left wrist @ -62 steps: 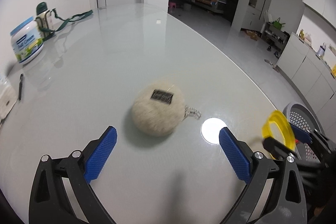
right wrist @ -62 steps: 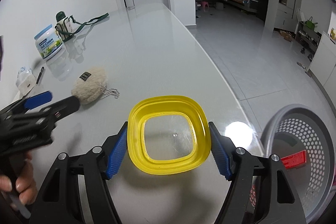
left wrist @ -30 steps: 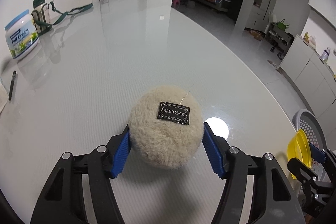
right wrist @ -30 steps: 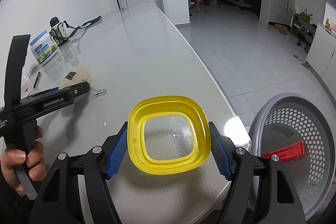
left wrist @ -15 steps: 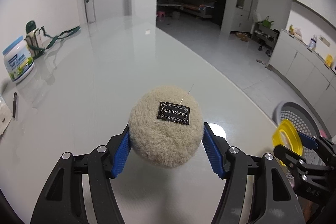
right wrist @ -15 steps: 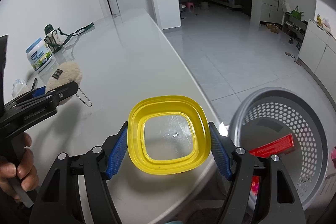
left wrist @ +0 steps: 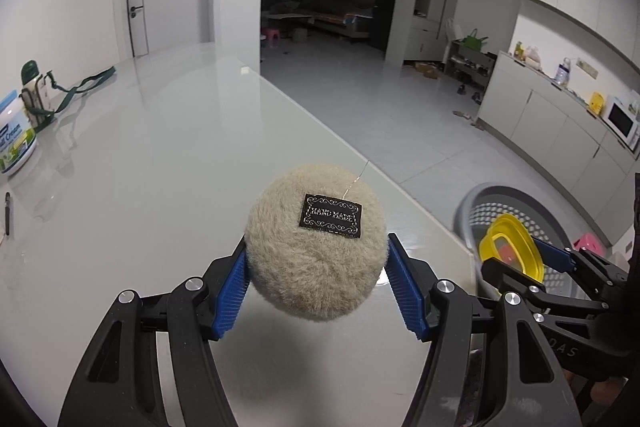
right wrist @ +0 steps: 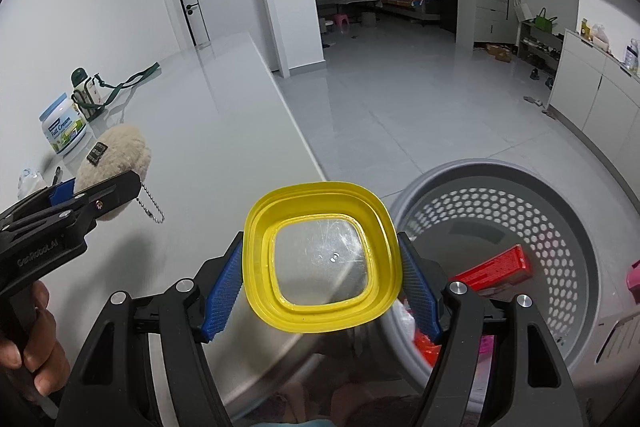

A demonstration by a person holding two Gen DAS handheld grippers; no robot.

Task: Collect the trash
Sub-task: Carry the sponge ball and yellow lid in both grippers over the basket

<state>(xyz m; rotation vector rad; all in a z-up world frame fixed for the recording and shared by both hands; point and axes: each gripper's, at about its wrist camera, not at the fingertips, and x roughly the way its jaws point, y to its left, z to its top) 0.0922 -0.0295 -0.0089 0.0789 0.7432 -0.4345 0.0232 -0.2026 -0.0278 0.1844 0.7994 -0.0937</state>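
Observation:
My left gripper (left wrist: pixel 316 287) is shut on a beige fluffy pom-pom keychain (left wrist: pixel 316 247) with a black "HAND MADE" label, held above the white table (left wrist: pixel 160 167) near its right edge. In the right wrist view the pom-pom (right wrist: pixel 116 151) hangs at the left with its bead chain dangling. My right gripper (right wrist: pixel 322 291) is shut on a yellow square lid (right wrist: pixel 322 263) with a clear centre, held at the table's edge beside the grey perforated basket (right wrist: pixel 560 227). The lid (left wrist: pixel 512 251) and basket (left wrist: pixel 500 199) also show in the left wrist view.
The basket holds a red flat piece (right wrist: pixel 496 269) and other bits. A blue-lidded tub (right wrist: pixel 64 129), a green-capped bottle with strap (right wrist: pixel 86 91) and a pen (left wrist: pixel 7 207) lie at the table's far left. A pink item (left wrist: pixel 588 241) is beyond the basket.
My left gripper closed on the pom-pom, lifted it off the table and carried it right toward the table's edge. My right gripper moved the lid right, up to the basket.

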